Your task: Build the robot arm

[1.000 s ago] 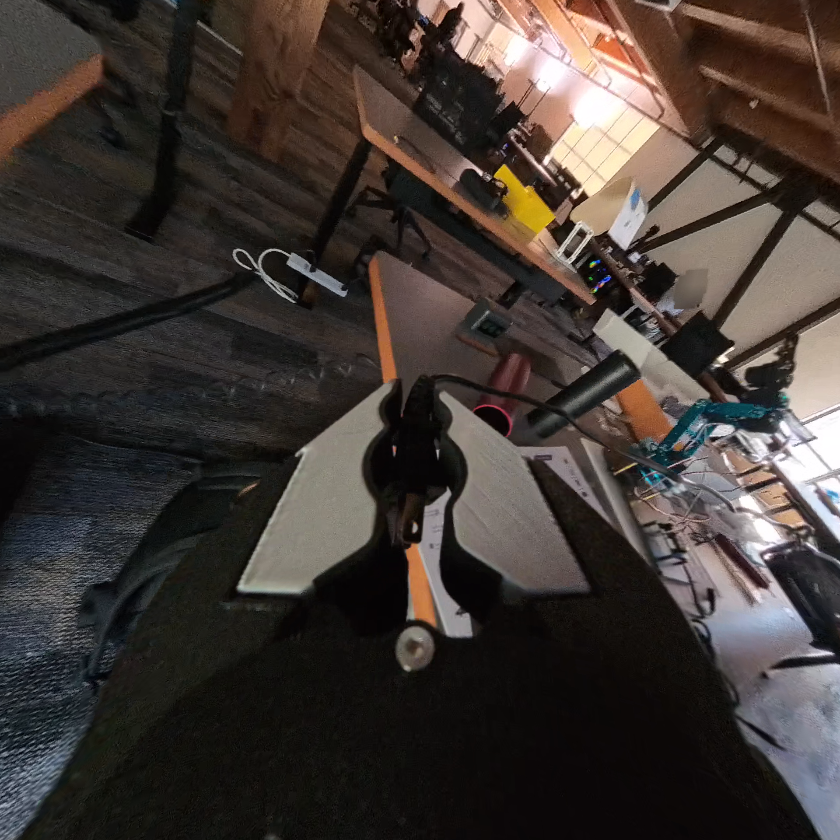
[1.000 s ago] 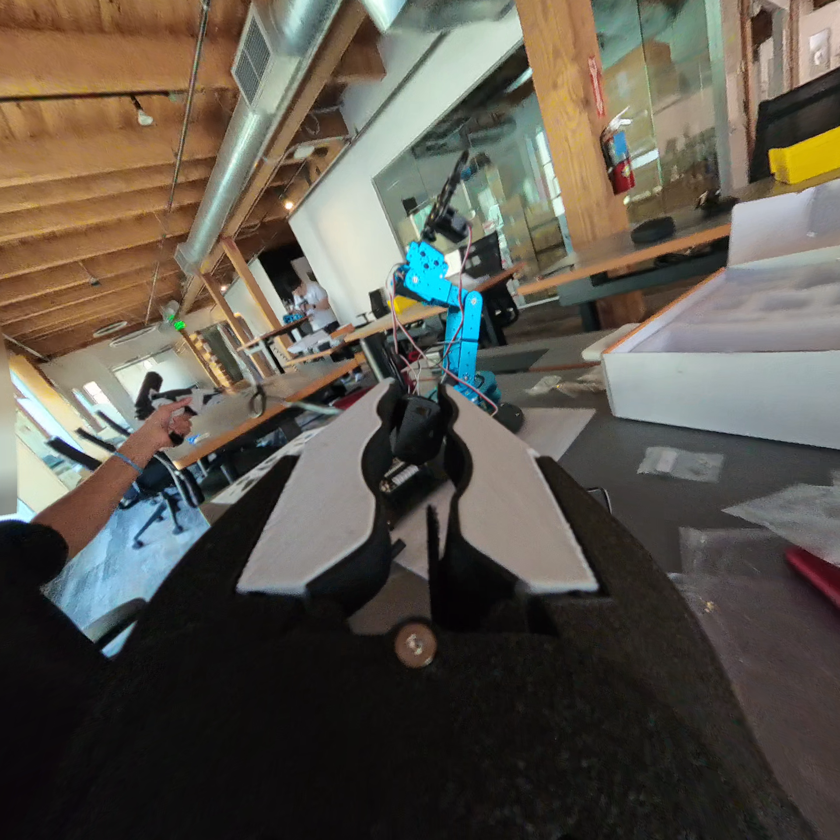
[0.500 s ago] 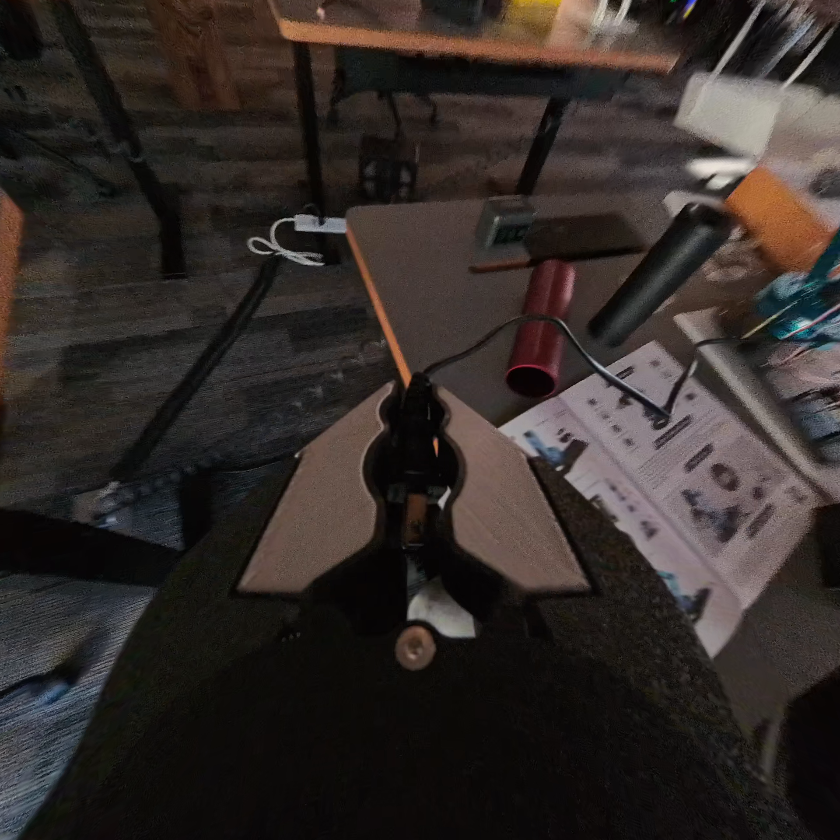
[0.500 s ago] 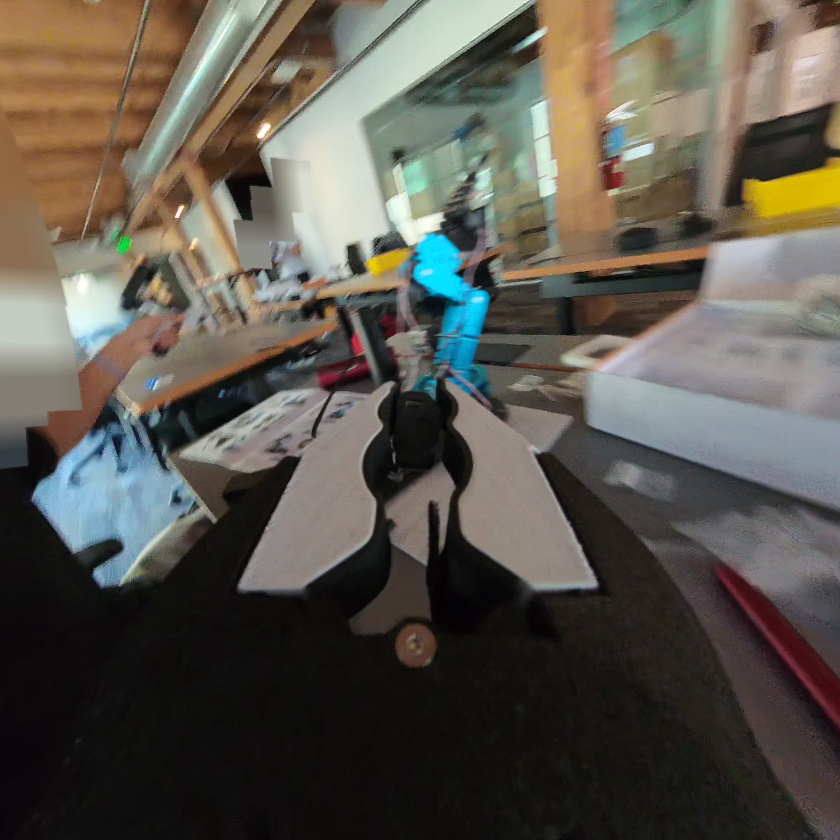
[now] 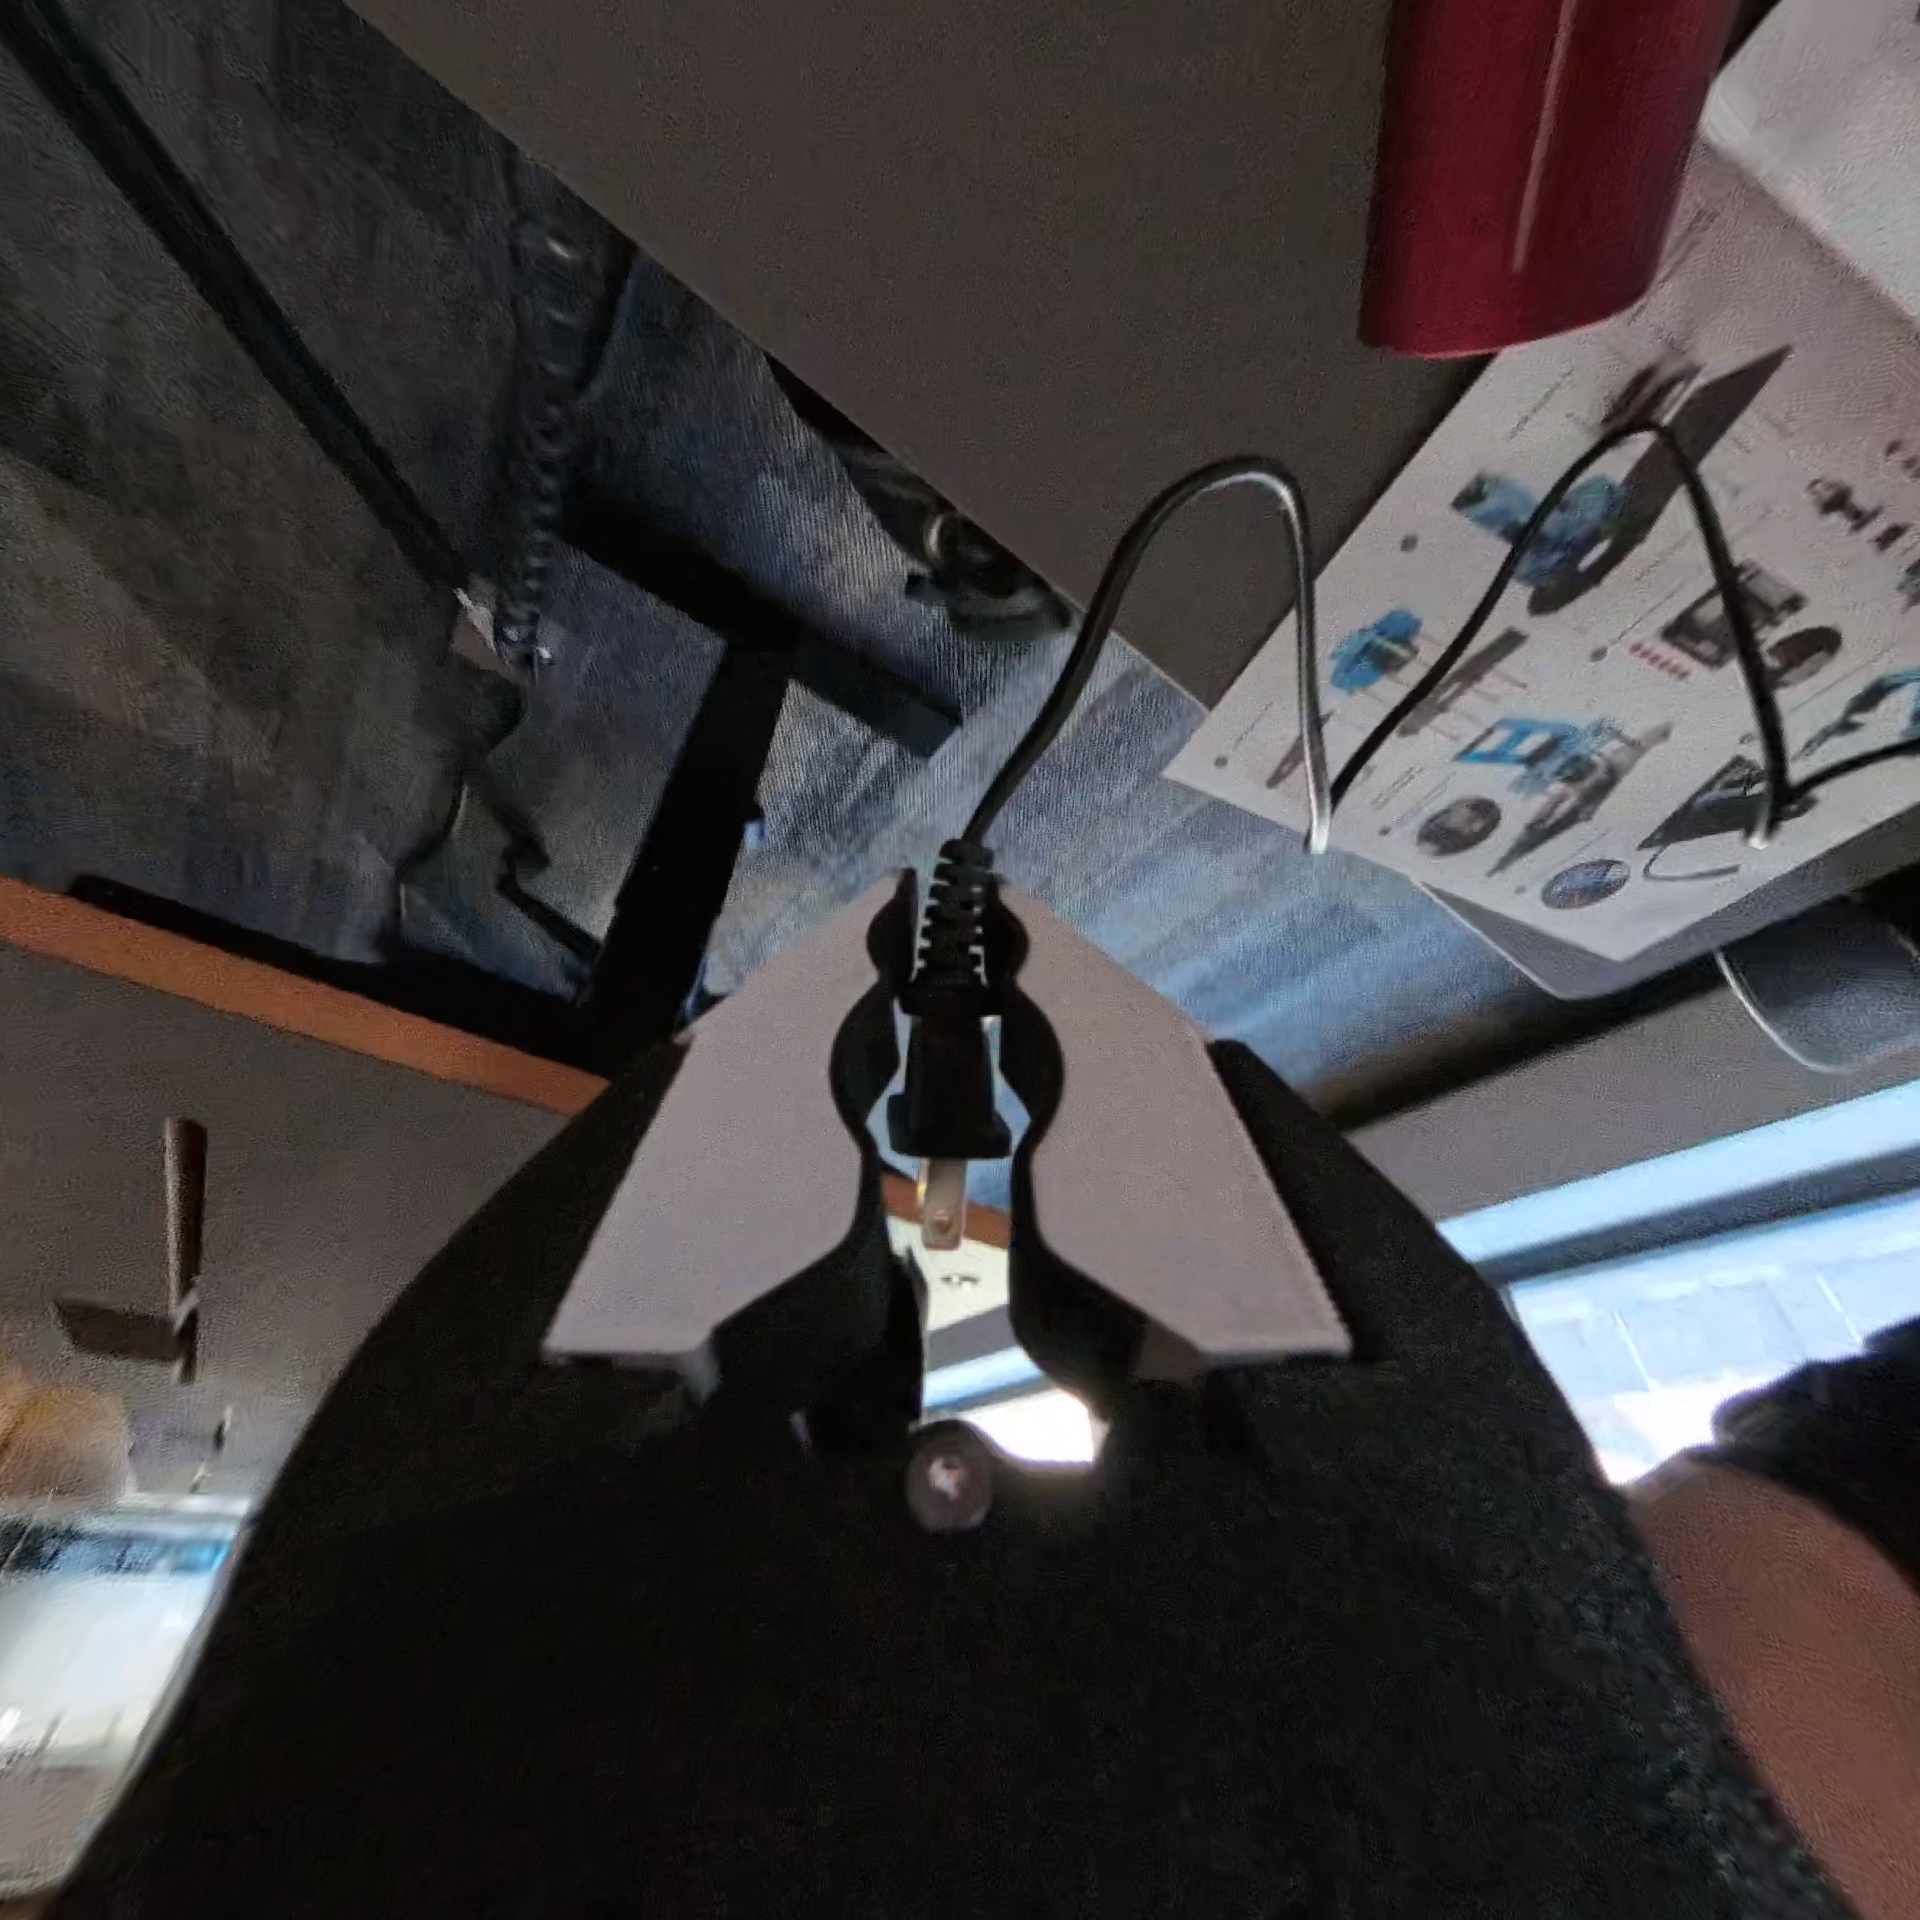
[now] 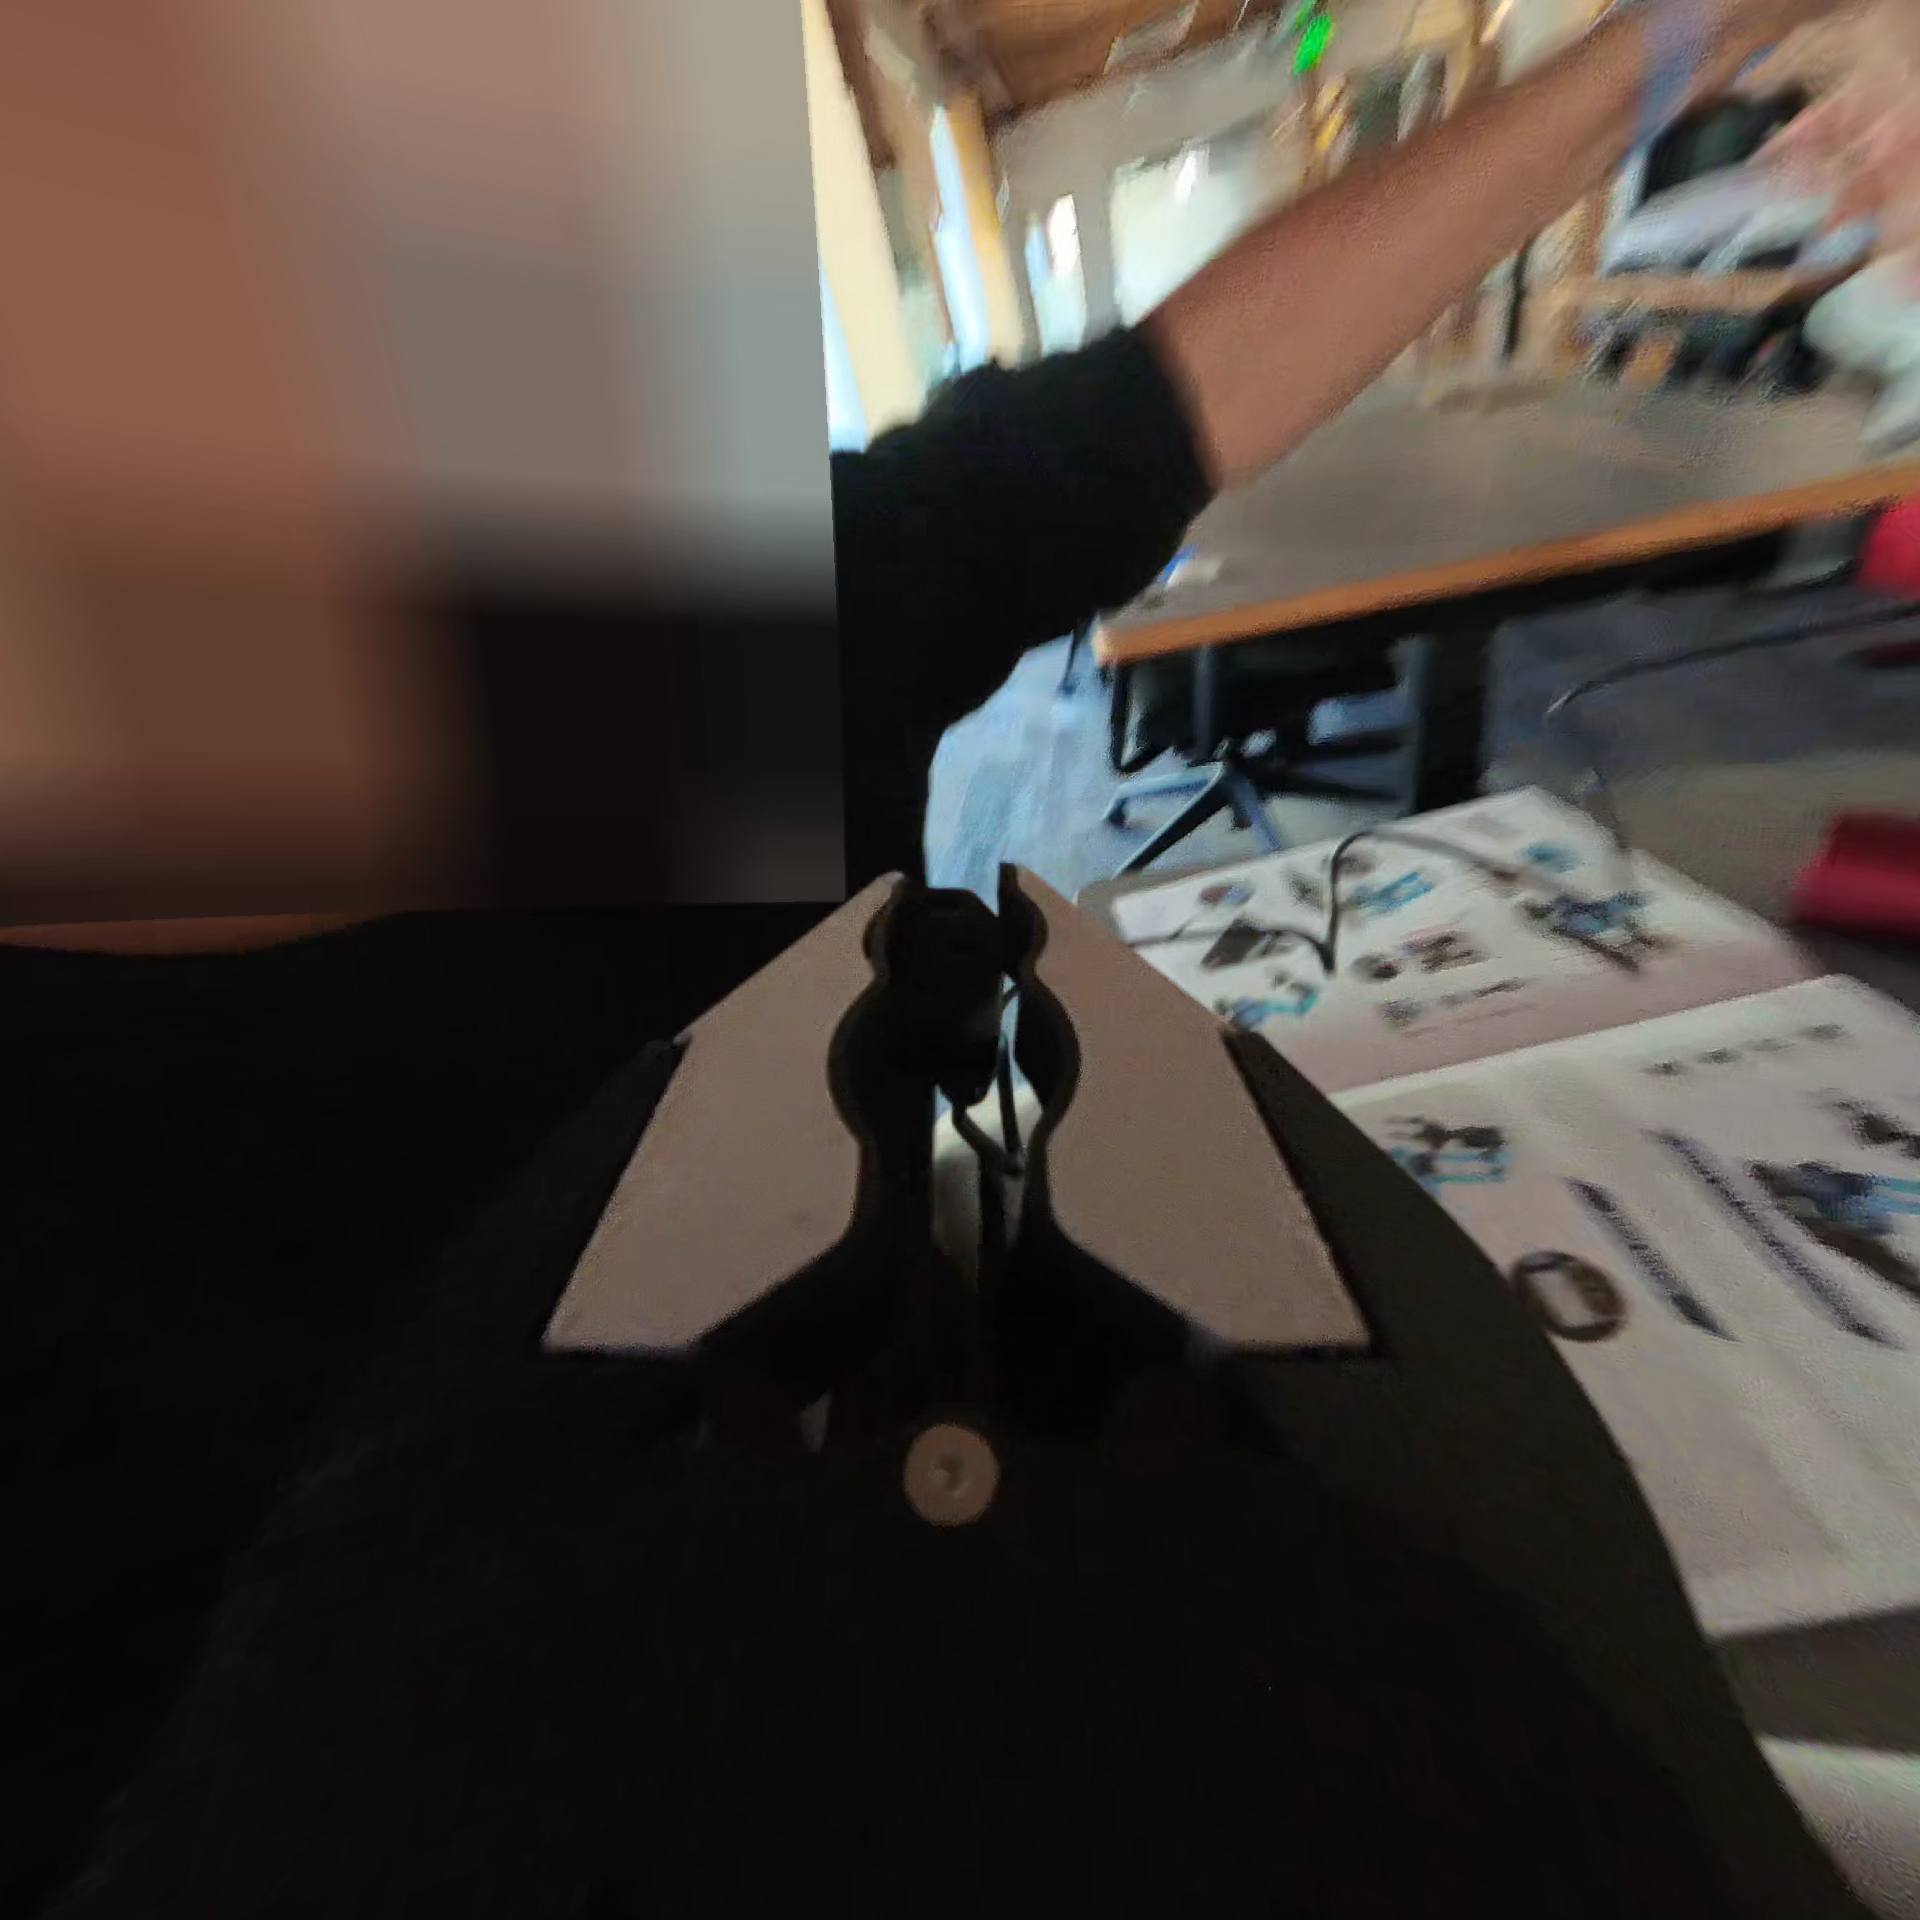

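While the left claw was closed on a black plug, its cord was looped toward a printed sheet beside a red cylinder on the desk; the right claw was clamped on a dark, blurred object.

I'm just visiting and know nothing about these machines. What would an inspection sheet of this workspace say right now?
Surface: grey table with an orange edge.
Job's things: black plug, prongs pointing back toward the camera.
Clutter: red cylinder; printed sheets.
Grippers: left gripper shut on the plug; right gripper shut on a small dark part, too blurred to identify.
Cables: thin black cord loops from the plug across the sheets.
Surroundings: blue carpet; a person's arm; another desk.
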`<state>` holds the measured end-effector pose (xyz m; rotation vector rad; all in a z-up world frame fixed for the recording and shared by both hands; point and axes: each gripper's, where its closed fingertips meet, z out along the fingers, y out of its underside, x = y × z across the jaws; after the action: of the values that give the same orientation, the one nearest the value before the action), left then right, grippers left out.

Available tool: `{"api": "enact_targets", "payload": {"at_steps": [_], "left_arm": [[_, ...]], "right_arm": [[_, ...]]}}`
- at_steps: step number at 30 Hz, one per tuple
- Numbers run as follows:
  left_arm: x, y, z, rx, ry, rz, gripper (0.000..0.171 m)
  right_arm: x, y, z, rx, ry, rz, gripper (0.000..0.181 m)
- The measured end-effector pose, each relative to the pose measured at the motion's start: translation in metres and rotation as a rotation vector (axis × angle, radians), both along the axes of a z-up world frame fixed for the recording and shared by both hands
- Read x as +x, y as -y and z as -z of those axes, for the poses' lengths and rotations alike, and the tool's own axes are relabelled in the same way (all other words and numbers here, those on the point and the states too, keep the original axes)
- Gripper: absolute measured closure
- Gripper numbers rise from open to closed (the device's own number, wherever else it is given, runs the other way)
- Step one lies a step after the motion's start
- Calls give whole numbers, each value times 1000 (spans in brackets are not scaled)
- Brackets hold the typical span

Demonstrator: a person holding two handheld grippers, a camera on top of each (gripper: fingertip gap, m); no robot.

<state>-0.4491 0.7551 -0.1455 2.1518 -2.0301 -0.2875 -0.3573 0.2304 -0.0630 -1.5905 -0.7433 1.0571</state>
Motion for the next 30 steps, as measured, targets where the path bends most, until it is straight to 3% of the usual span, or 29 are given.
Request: {"api": "enact_targets", "payload": {"at_steps": [3,9,13,17,19,21,24,26,28,30], "left_arm": [[32,3,36,-119,-176,14,160],[124,-3,92,-202,7,96,154],[155,-18,114,-100,116,133,112],[202,-26,96,-37,419,111,93],[221,-27,69,-11,596,83,92],[231,-17,26,23,796,73,94],[223,45,-54,34,1138,121,100],[197,128,-84,-66,1293,230,103],[161,226,-81,-208,1372,364,107],[126,310,-45,-256,1331,482,113]], "right_arm": [[-27,-29,56,-79,83,21,168],[4,-63,97,-196,68,157,167],[27,-76,117,-215,163,242,168],[38,-89,117,-195,177,310,167],[40,-95,117,-180,189,338,167],[43,-101,118,-185,191,367,167],[51,-111,115,-221,134,407,168],[51,-115,115,-248,80,400,168],[50,-116,116,-251,50,406,168],[47,-114,113,-263,8,400,167]]}}
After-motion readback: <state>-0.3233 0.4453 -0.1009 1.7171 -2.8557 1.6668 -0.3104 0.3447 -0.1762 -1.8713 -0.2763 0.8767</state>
